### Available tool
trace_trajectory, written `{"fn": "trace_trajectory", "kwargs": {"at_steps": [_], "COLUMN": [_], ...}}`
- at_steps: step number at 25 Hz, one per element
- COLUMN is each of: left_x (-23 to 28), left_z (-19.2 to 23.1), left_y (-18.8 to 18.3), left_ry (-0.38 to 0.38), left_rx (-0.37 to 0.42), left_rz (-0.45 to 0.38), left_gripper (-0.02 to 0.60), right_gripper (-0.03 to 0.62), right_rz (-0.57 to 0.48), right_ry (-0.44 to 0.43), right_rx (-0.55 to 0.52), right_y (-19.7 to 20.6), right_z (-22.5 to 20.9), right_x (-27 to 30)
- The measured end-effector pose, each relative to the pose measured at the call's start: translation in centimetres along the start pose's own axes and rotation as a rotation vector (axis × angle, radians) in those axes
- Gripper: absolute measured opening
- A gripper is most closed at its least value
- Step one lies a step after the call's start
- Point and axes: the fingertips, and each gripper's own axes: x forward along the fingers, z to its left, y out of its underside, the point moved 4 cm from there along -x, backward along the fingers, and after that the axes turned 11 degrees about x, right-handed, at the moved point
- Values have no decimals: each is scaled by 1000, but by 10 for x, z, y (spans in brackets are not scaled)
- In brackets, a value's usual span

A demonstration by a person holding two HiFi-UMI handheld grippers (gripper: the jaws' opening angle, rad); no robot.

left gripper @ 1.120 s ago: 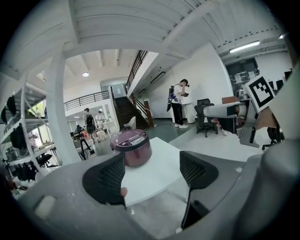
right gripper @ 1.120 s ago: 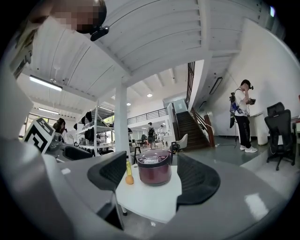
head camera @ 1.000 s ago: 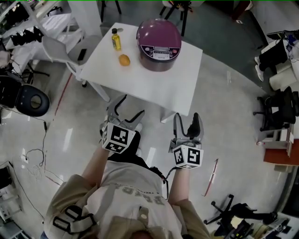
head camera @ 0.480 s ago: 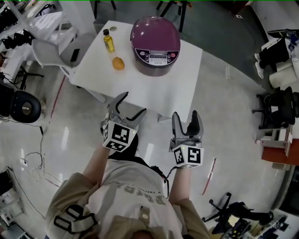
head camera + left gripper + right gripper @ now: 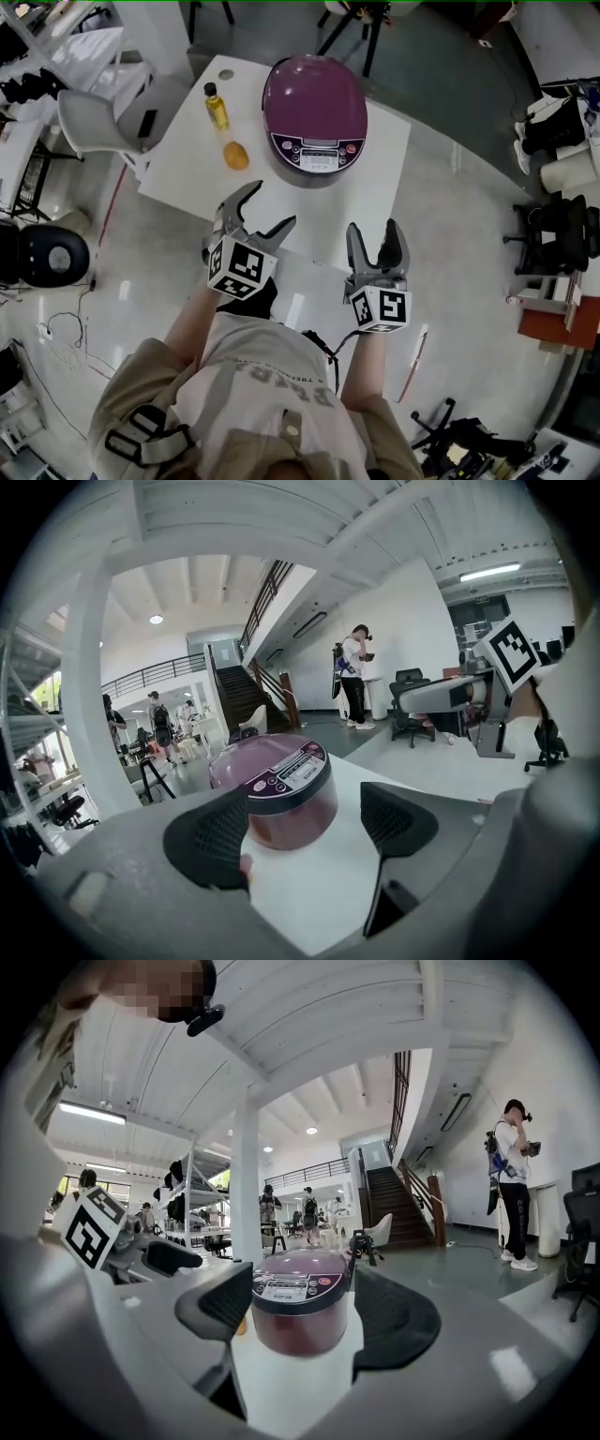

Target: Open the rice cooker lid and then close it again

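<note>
A purple rice cooker (image 5: 315,114) with its lid down and a grey control panel facing me stands on the white table (image 5: 375,178). The same rice cooker (image 5: 275,789) appears ahead in the left gripper view, and the right gripper view frames the rice cooker (image 5: 300,1311) between its jaws at a distance. My left gripper (image 5: 262,208) is open over the table's near edge, nothing between its fingers. My right gripper (image 5: 375,240) is open at the near edge too, short of the cooker.
A small yellow-liquid bottle (image 5: 217,106) and an orange (image 5: 235,155) sit left of the cooker. A grey chair (image 5: 89,122) stands at the table's left. Office chairs (image 5: 553,230) and clutter are to the right. People stand in the background.
Both grippers have moved forward from over the floor to the table's near edge. The table and cooker now lie closer in the head view.
</note>
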Motion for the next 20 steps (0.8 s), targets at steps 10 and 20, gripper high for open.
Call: {"fn": "trace_trajectory", "kwargs": {"at_steps": [10,20], "left_x": [55,78], "left_z": [42,51], "left_y": [1,14], "left_ry": [81,152], "left_rx": [81,201], "left_rz": [29,84], "left_gripper": [403,403], "right_gripper": [325,341], "right_rz": [100,234], "right_ry": [-115,-250], "right_rx": [-110,-239], "right_y": [-7,6], "right_z": [-3,0], "right_x": [86,127]}}
